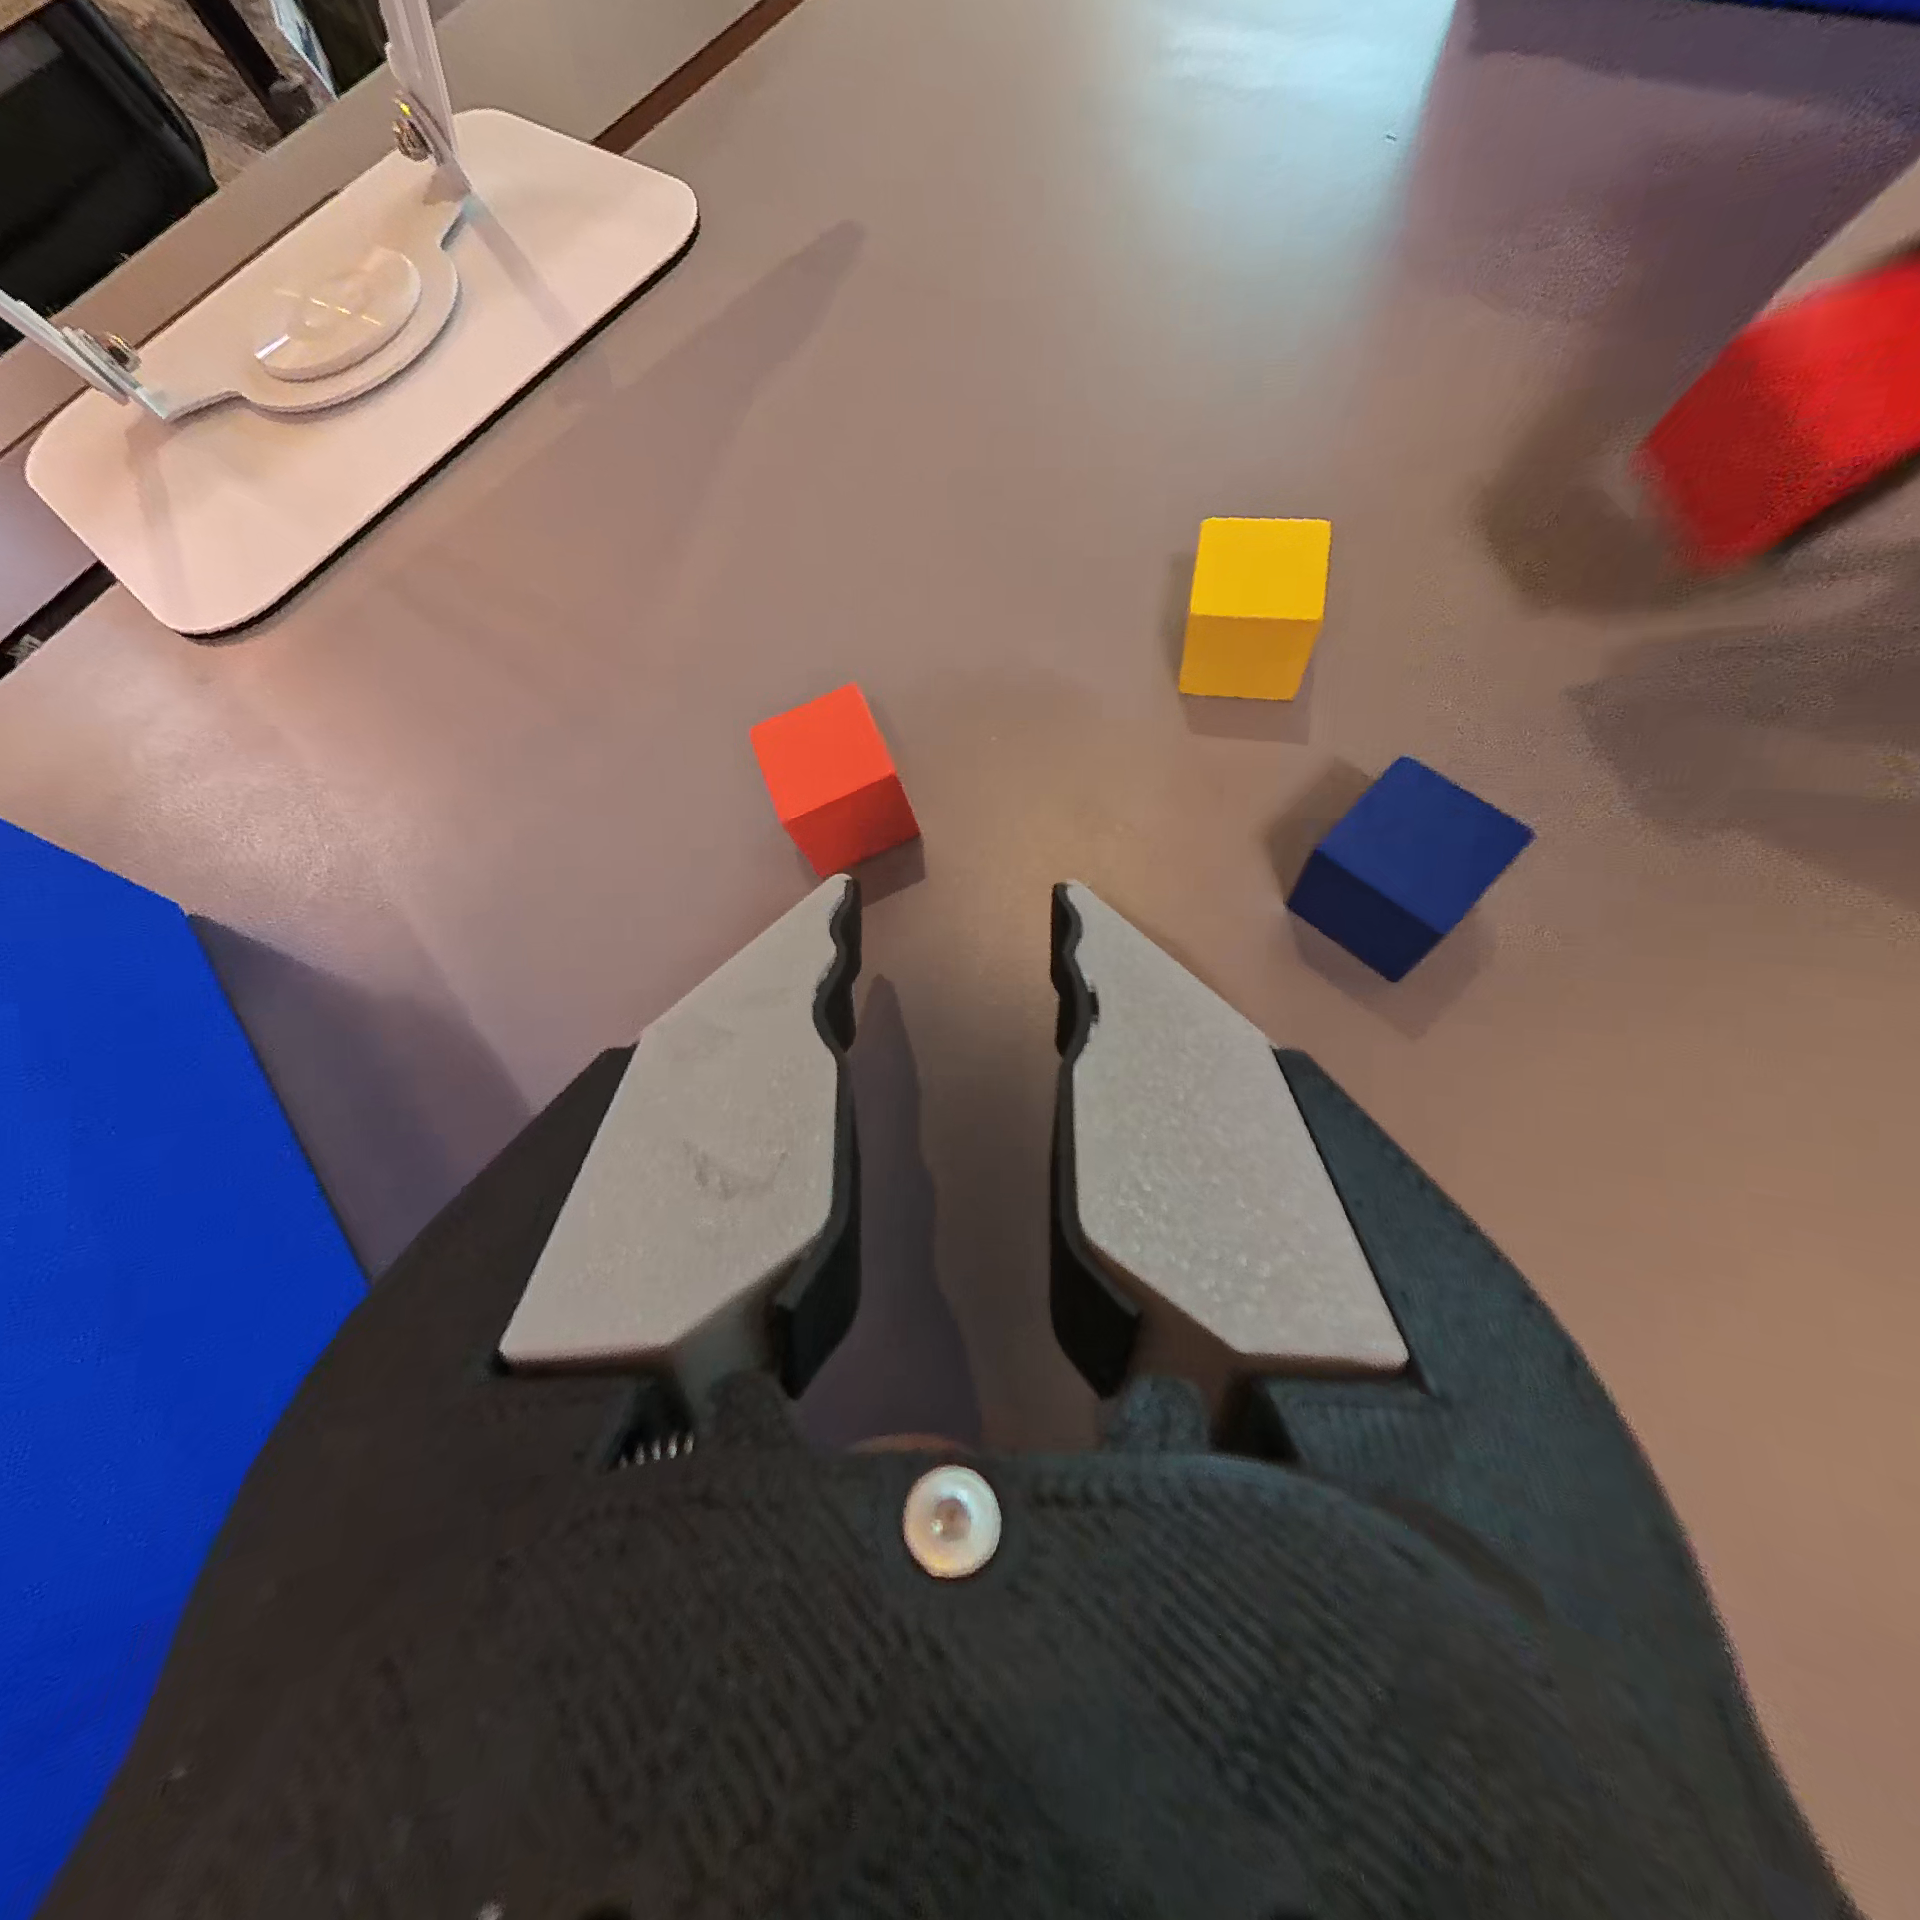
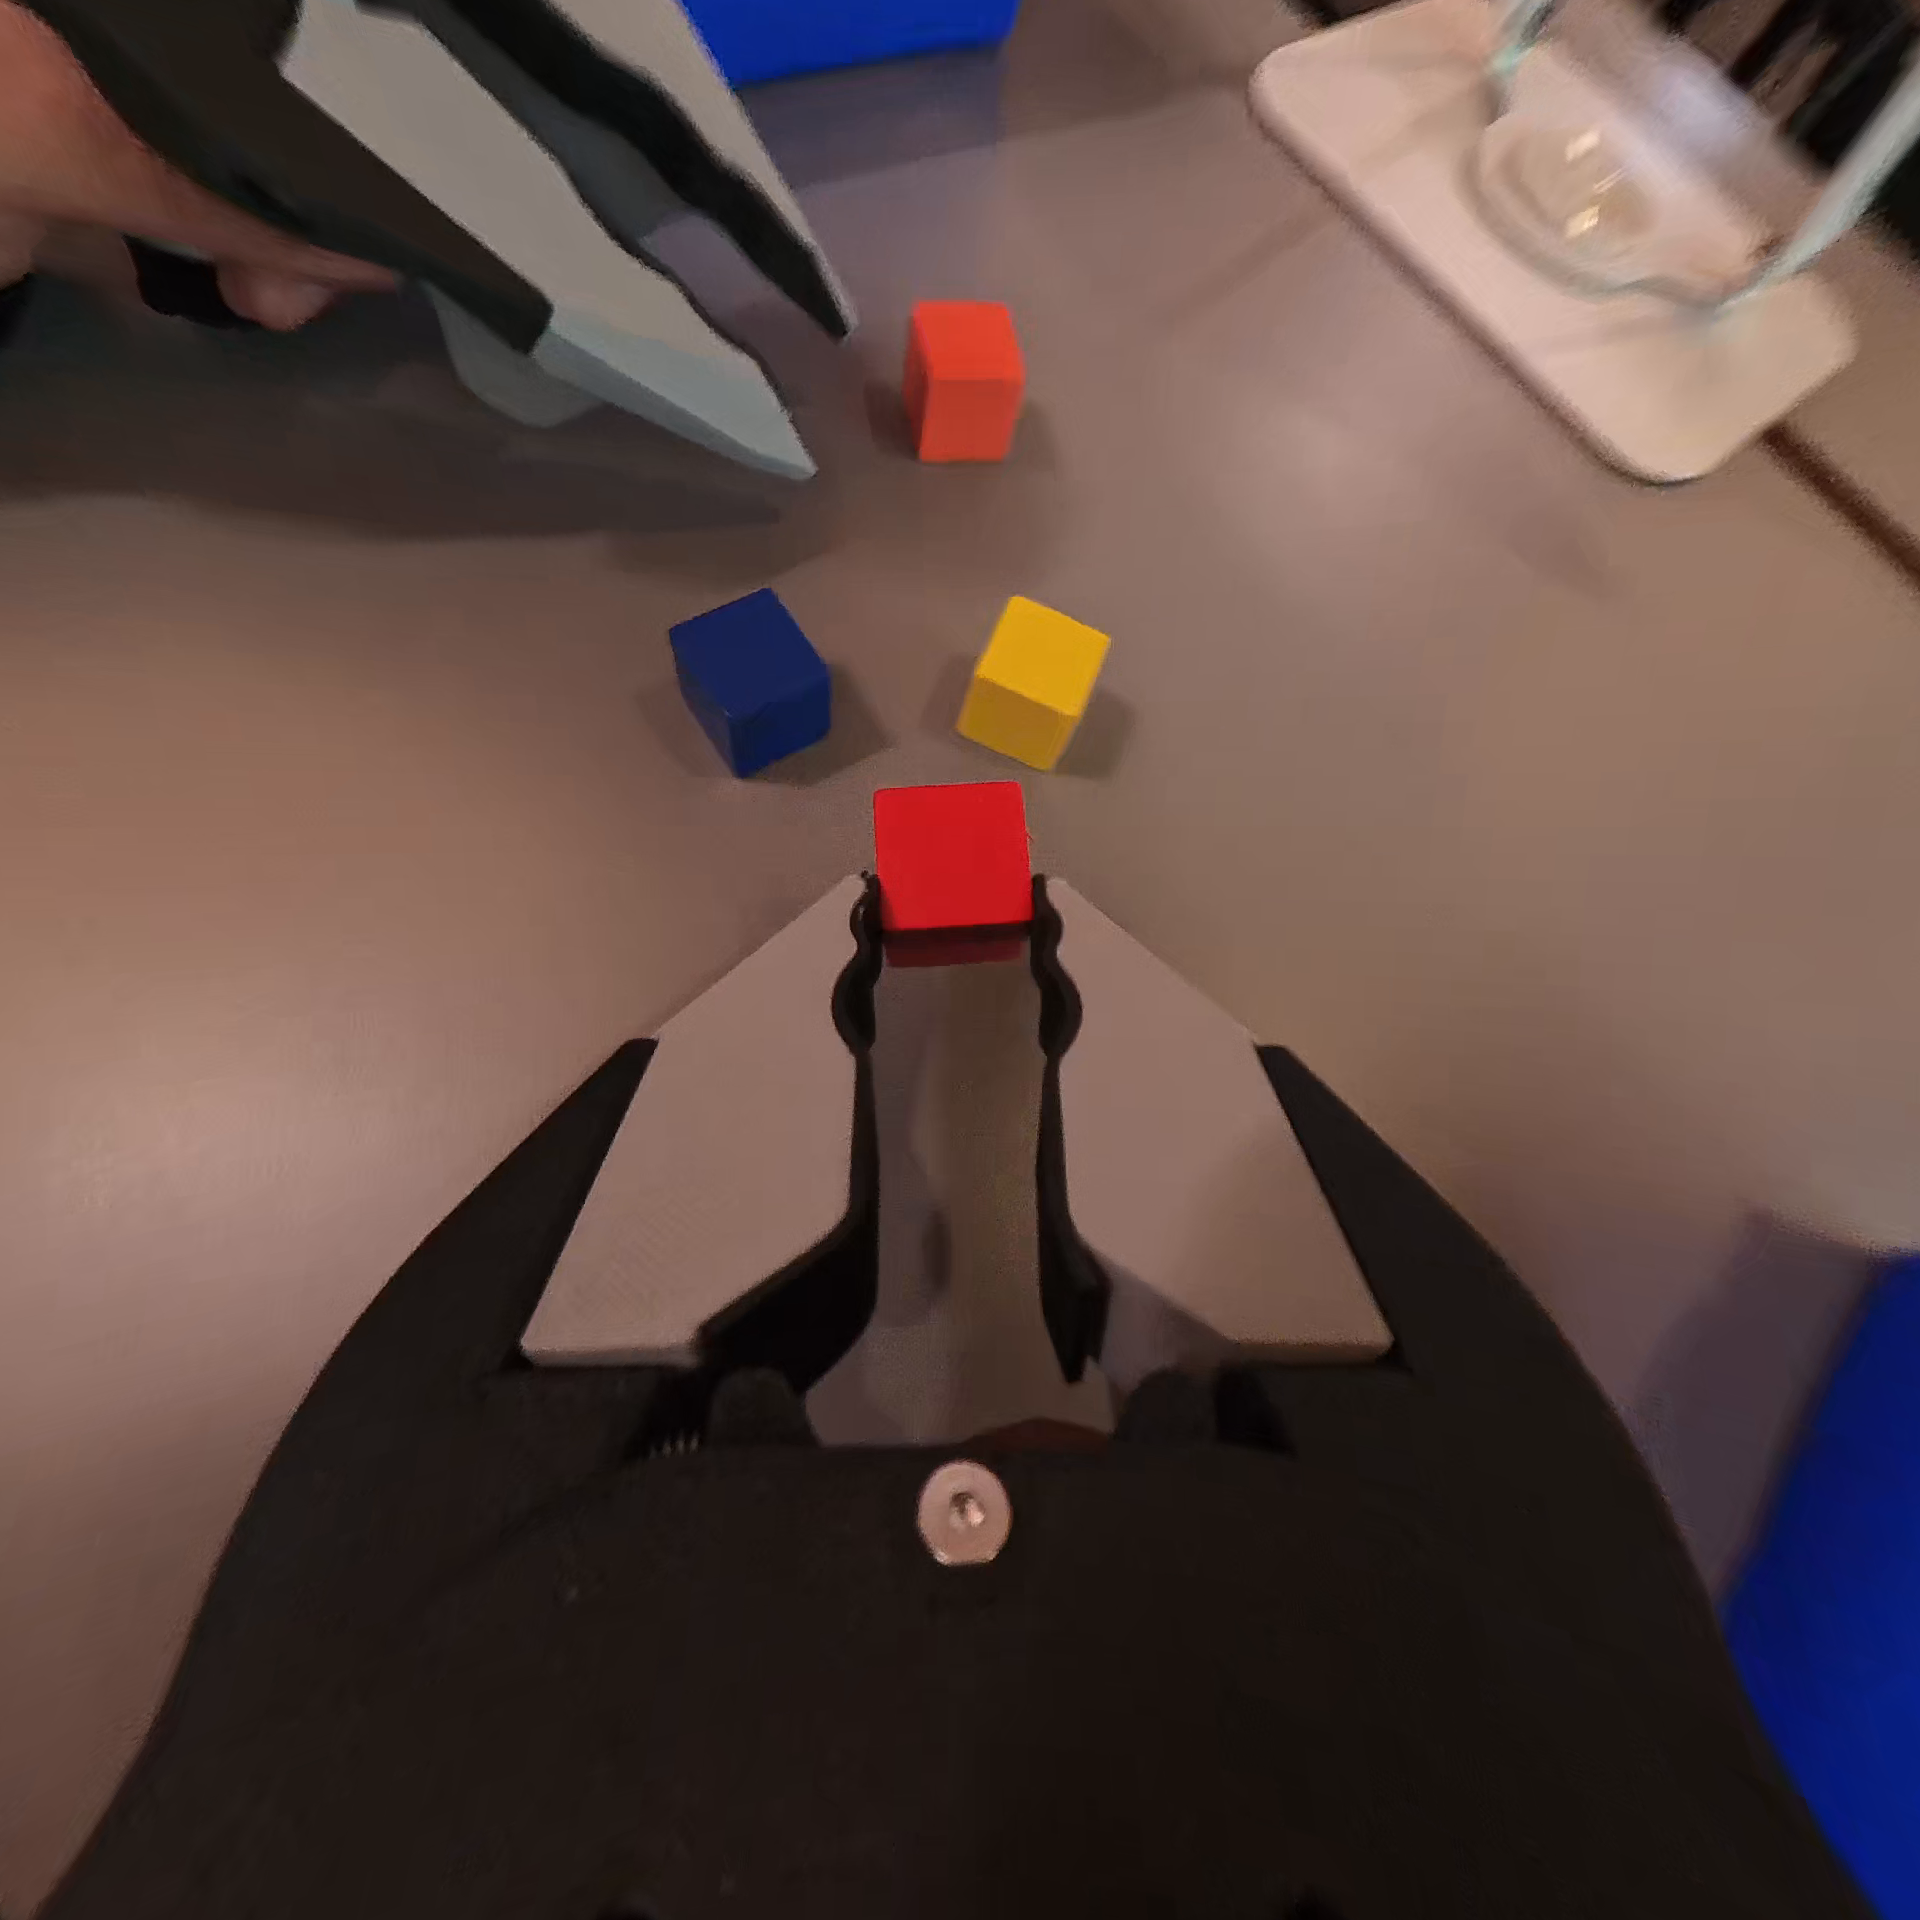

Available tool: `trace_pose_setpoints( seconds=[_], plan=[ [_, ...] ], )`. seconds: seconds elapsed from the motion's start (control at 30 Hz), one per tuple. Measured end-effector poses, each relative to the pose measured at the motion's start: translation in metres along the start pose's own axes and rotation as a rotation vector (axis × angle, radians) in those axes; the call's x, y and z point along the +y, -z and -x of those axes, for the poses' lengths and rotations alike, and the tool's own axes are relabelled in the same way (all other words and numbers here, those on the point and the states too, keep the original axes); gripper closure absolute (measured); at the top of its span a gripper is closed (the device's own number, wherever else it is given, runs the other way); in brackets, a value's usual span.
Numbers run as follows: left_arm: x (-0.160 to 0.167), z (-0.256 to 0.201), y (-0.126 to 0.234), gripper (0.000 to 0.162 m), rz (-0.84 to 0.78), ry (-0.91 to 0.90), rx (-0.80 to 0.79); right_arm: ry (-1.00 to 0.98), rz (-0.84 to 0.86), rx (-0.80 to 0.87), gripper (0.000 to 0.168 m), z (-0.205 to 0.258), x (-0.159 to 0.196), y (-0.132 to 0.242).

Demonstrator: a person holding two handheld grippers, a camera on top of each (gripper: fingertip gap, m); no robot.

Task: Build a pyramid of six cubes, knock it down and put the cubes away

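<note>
Three cubes lie apart on the brown table: an orange cube, a yellow cube and a dark blue cube. My left gripper is open and empty, its left fingertip just short of the orange cube; it also shows in the right wrist view. My right gripper is shut on a red cube, held above the table near the blue and yellow cubes. That red cube shows blurred at the right edge of the left wrist view.
A white stand base with metal legs and a clear round part sits at the table's far side. A blue container lies at my left; blue container parts also show in the right wrist view. A person's hand holds the left gripper.
</note>
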State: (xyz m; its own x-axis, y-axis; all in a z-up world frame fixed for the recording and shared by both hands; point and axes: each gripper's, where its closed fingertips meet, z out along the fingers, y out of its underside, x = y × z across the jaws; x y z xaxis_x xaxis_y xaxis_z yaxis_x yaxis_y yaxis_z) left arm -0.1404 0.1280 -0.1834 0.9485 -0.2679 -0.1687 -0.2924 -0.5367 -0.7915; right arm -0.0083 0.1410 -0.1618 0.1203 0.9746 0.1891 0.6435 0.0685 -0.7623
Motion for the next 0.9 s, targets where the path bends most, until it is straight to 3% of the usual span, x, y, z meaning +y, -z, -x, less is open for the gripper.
trace_pose_setpoints(
  seconds=[0.03,0.13,0.23,0.37,0.43,0.5,0.6,0.73,0.9],
  plan=[
    [0.0,-0.001,0.0,0.127,0.0,-0.005,-0.002,0.009,-0.033,0.063,0.143,-0.011,-0.005,0.02],
    [-0.001,-0.004,0.0,0.127,-0.003,-0.013,0.008,0.039,-0.121,0.31,0.143,-0.063,-0.017,0.093],
    [-0.001,-0.007,-0.001,0.127,0.003,-0.032,0.009,-0.025,-0.113,0.478,0.143,-0.121,-0.006,0.152],
    [0.0,-0.008,-0.001,0.129,0.009,-0.043,0.006,-0.191,0.066,0.511,0.141,-0.18,0.051,0.168],
    [0.0,-0.006,-0.001,0.13,0.005,-0.037,0.001,-0.237,0.153,0.524,0.127,-0.19,0.075,0.165],
    [0.0,-0.004,0.0,0.13,0.003,-0.028,-0.003,-0.2,0.116,0.55,0.125,-0.184,0.069,0.163],
    [0.0,-0.001,0.0,0.13,0.0,-0.007,-0.004,-0.106,-0.03,0.528,0.137,-0.151,0.032,0.152],
    [0.001,-0.001,-0.001,0.129,0.01,-0.007,-0.001,0.084,-0.114,0.389,0.137,-0.076,-0.013,0.108],
    [0.001,-0.002,-0.001,0.129,0.012,-0.015,-0.002,0.181,-0.052,0.09,0.14,0.007,-0.033,0.043]
  ],
)
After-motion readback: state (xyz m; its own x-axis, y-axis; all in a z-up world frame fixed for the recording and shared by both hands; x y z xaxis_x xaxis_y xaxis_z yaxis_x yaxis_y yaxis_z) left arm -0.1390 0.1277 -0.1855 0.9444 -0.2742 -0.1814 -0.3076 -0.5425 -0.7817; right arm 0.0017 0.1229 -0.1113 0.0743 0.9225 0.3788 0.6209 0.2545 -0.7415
